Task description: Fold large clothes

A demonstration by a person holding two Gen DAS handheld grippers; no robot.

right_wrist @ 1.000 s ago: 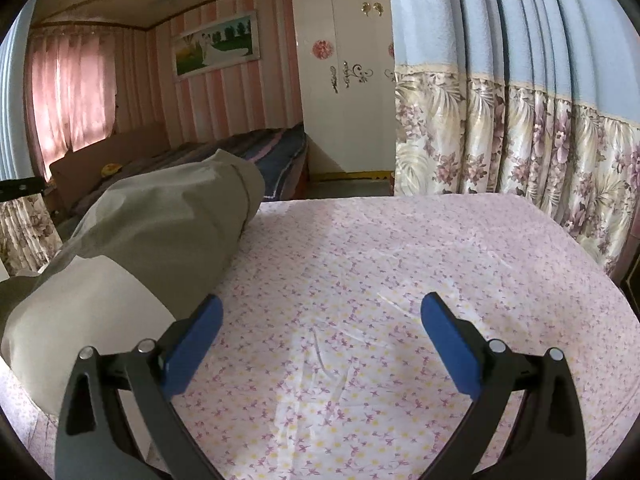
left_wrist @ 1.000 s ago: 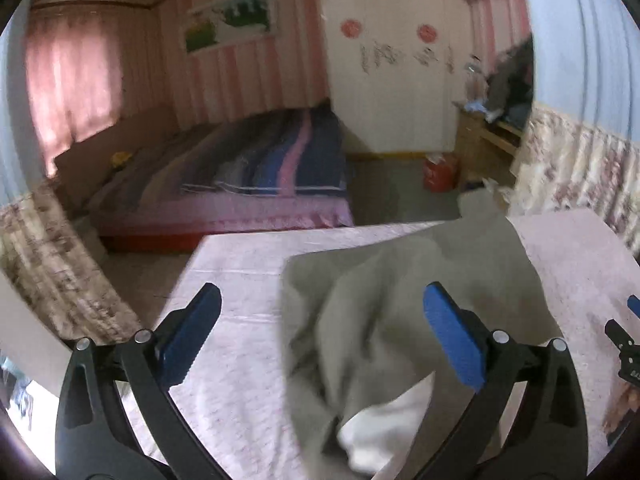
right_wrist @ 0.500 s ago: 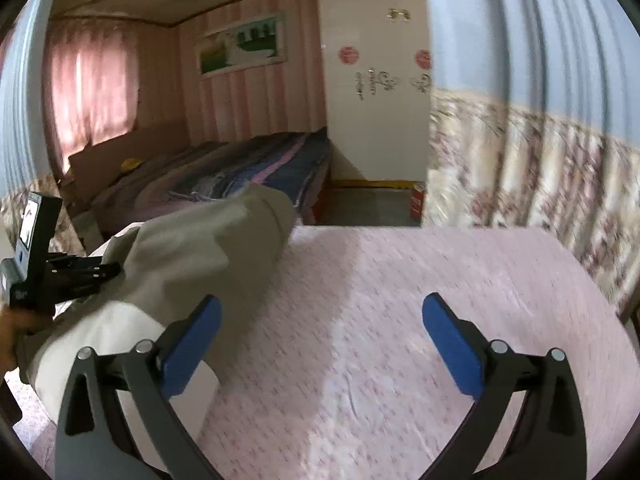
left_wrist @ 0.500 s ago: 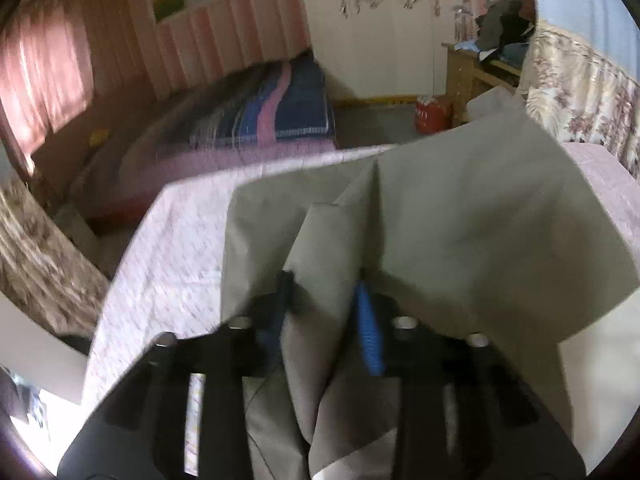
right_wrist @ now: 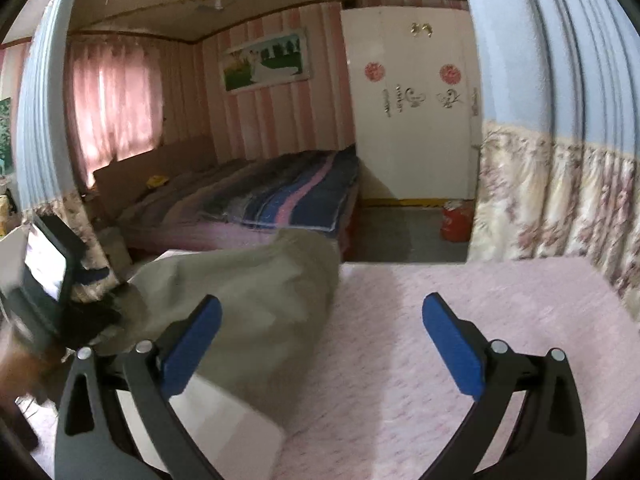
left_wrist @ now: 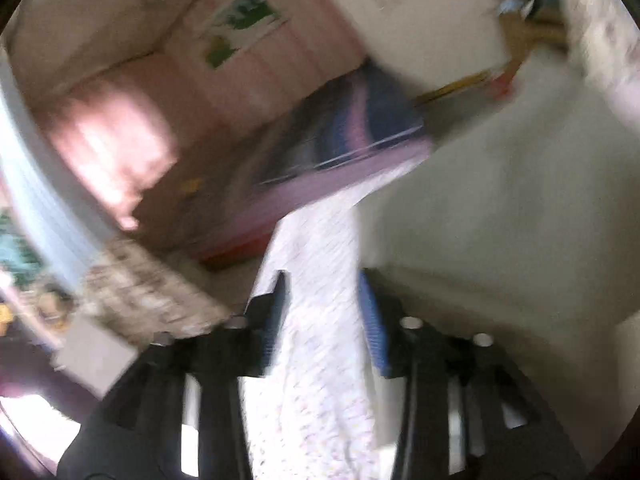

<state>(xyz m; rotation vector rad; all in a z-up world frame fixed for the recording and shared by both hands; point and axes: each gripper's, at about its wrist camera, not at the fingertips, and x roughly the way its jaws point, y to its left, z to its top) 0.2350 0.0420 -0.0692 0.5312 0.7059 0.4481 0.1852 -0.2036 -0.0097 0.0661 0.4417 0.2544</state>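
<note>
Far left: left hand-held gripper (left_wrist: 324,312), black-framed with blue pads, caught in heavy motion blur and tilted. Pads drawn close but not meeting, with pale pink floral bedsheet (left_wrist: 316,380) showing through the gap. Cannot tell whether pinching a fabric edge or merely half-closed. From the right wrist view, seen at the left border right against the near corner of the cloth, contact unclear.

Centre: large khaki-grey garment with a paler panel (right_wrist: 248,320) lying bunched on the left part of the sheet, mounded into a long, rounded heap and not spread flat. No crisp fold line, no squared edges, no stacked layers visible. Pale panel nearest the camera, darker bulk reaching toward the far edge of the bed.

Right: right hand-held gripper (right_wrist: 322,300) spread wide, holding nothing, hovering over the sheet with its left finger just above the garment's flank. Right half of the sheet bare.

Judged from this: early going — cloth gathered at best, folding proper not yet done. Left to do, probably: flattening, aligning the edges, making the folds.
</note>
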